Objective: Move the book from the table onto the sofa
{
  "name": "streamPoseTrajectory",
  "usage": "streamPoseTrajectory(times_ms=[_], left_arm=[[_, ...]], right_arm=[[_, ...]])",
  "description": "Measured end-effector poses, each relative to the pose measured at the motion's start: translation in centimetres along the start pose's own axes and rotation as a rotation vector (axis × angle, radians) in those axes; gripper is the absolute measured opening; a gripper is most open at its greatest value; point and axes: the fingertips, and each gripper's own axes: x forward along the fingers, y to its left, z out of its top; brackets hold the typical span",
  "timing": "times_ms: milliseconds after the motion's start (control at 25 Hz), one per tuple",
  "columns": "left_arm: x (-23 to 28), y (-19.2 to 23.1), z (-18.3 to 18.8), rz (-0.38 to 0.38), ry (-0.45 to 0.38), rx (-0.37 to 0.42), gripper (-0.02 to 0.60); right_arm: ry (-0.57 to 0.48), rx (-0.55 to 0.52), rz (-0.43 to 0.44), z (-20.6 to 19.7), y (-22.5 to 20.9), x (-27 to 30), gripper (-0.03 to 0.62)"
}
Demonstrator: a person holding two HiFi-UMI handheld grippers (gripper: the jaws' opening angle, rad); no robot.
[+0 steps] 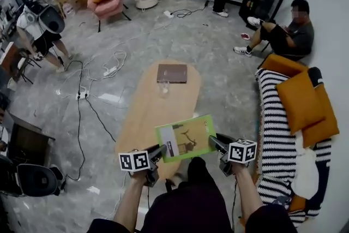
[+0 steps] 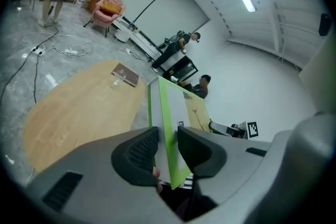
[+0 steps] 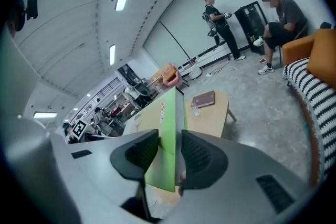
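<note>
A thin green book (image 1: 185,138) hangs in the air over the near end of the oval wooden table (image 1: 147,117), held by its two short edges. My left gripper (image 1: 161,151) is shut on its left edge, and in the left gripper view the book (image 2: 169,123) stands edge-on between the ribbed pads of the gripper (image 2: 167,152). My right gripper (image 1: 214,142) is shut on the right edge; in the right gripper view the gripper (image 3: 169,152) clamps the green cover (image 3: 167,128). The black-and-white striped sofa (image 1: 272,133) with orange cushions (image 1: 300,101) stands to the right.
A brown notebook (image 1: 172,73) and a small glass (image 1: 164,87) lie at the table's far end. A person (image 1: 292,30) sits on the floor beyond the sofa's far end. Cables (image 1: 82,95) trail across the floor on the left, and a black speaker (image 1: 32,178) stands at bottom left.
</note>
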Motion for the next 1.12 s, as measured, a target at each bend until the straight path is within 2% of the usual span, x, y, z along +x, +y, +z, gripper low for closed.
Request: streamPoseTrajectory(times_ms=[280, 600, 880, 1120], left_arm=[[4.3, -4.6, -0.8, -0.103, 0.129, 0.098, 0.129], [12.5, -12.3, -3.3, -0.233, 0.307, 0.238, 0.129], [19.2, -19.7, -7.4, -0.326, 0.453, 0.332, 0.129], [24.0, -26.2, -11.5, -0.379, 0.532, 0.406, 0.129]], right_arm=[[-0.123, 0.077, -0.114, -0.6, -2.8, -6.7, 0.153], [-0.284, 0.181, -0.268, -2.1, -8.4, -16.7, 0.152], [-0.408, 0.271, -0.386, -4.1, -13.1, -25.8, 0.15], [-0.493, 0.321, -0.449, -5.8, -16.8, -33.4, 0.149]])
